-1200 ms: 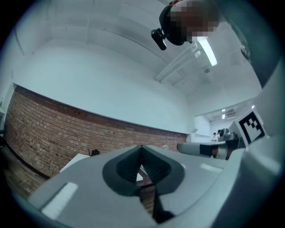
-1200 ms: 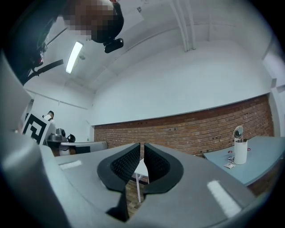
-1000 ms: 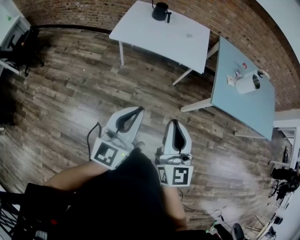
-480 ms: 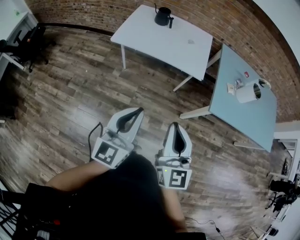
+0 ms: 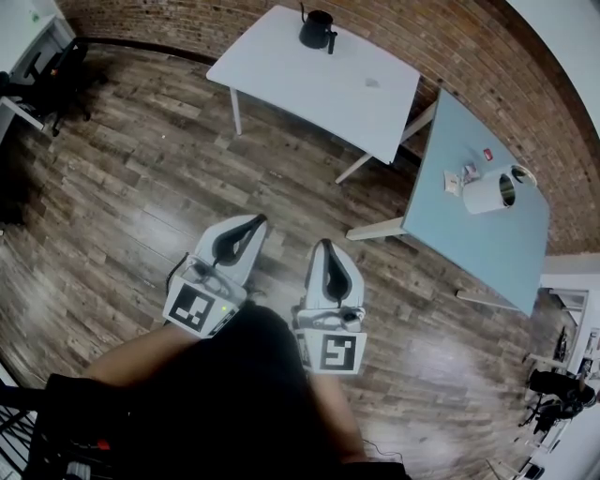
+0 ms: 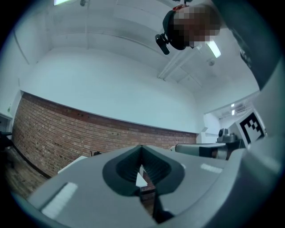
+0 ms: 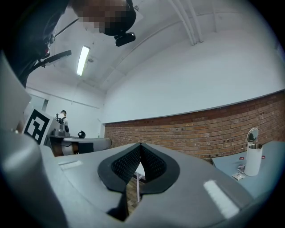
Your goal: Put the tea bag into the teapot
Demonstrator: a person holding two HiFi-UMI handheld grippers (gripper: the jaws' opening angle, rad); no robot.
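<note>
You're holding both grippers over bare wood floor (image 5: 112, 187), with open room all around. The left gripper (image 5: 259, 219) and right gripper (image 5: 325, 244) are sitting fully closed, gripping nothing. The blue table (image 5: 469, 244) is standing ahead-right, its near edge well apart from the right gripper. The tea bag (image 5: 454, 180) is lying there just beside the white teapot (image 5: 489, 193). The white table (image 5: 319, 84) is carrying a black kettle (image 5: 317, 28).
</note>
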